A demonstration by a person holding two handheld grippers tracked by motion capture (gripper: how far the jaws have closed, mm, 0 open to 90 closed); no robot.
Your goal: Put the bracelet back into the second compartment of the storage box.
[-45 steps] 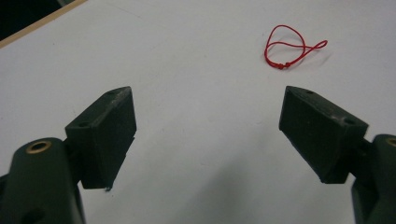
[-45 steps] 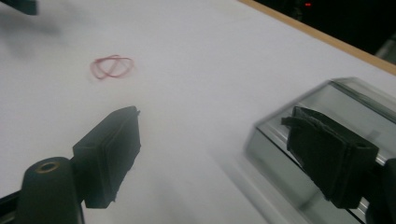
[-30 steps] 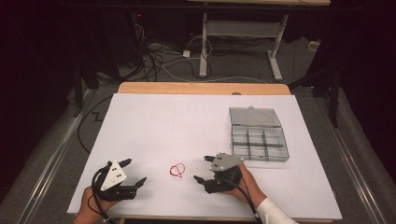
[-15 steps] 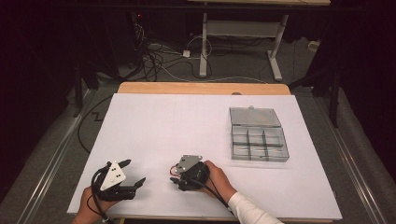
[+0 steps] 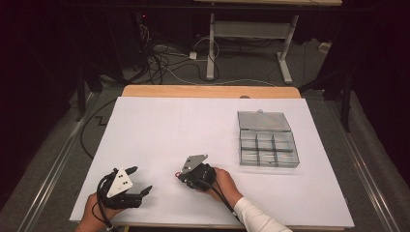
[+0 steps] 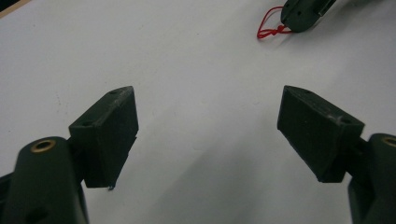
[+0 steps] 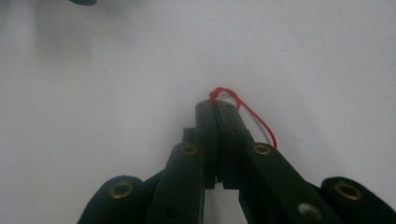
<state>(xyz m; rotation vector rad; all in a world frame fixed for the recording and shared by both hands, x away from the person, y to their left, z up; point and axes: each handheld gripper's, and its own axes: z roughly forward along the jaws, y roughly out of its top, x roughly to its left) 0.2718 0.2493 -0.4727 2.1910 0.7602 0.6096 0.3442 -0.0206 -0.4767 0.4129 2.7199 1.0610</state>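
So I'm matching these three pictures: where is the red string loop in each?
High view: red string loop at the right gripper tips, low centre.
Left gripper view: top right, at the other gripper's tip.
Right gripper view: centre, pinched between shut jaws.
Shared landmark: the white table.

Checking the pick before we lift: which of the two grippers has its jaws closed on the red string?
The right gripper: its jaws pinch the red string. The left gripper gapes empty.
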